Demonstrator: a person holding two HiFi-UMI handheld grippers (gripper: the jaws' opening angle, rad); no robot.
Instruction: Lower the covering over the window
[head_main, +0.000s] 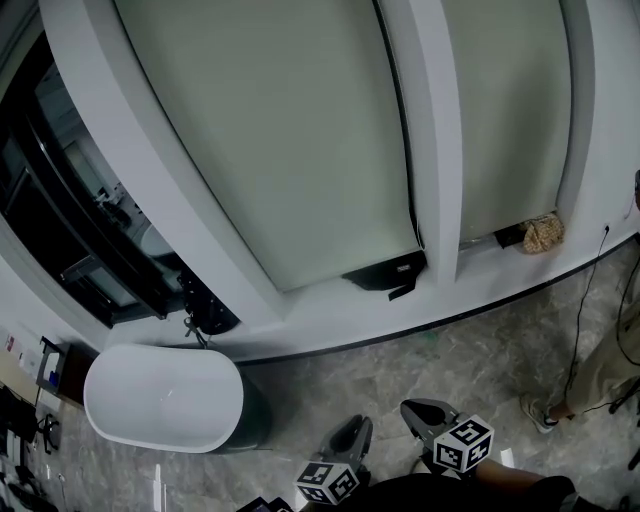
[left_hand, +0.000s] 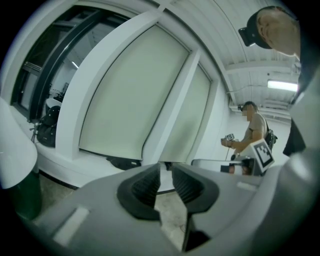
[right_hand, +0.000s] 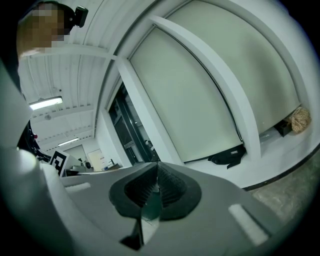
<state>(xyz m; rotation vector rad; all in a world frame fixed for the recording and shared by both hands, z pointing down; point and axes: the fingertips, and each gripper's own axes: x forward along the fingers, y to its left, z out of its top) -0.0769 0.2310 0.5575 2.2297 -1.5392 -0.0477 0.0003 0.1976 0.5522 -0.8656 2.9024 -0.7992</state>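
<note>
1. The white-framed window wall (head_main: 440, 150) fills the far side. Its two pale grey-green roller blinds, the wide one (head_main: 290, 130) and the narrower one (head_main: 510, 110) to its right, hang down almost to the white sill (head_main: 330, 320). At far left a dark glazed section (head_main: 60, 220) has no covering over it.
2. The grey marbled floor (head_main: 400, 370) lies between the person and the sill, with a white oval tub (head_main: 165, 398) standing on it at near left.
3. A black bag (head_main: 385, 273) lies on the sill just under the wide blind's lower edge. A straw-coloured bundle (head_main: 544, 233) sits on the sill further right.
4. The left hand-held gripper (left_hand: 166, 167) has its jaws a little apart with nothing between them. The right hand-held gripper (right_hand: 157, 165) has its jaws pressed together on nothing. Both are held low and near the person, well apart from the window.
5. Judging from this, lowering looks done on both blinds, or nearly so.
6. A thin dark line (head_main: 400, 120) along the wide blind's right edge may be its pull cord. Any further lowering calls for reaching across to the cord or the bottom rail, closing on it and drawing down.
</note>
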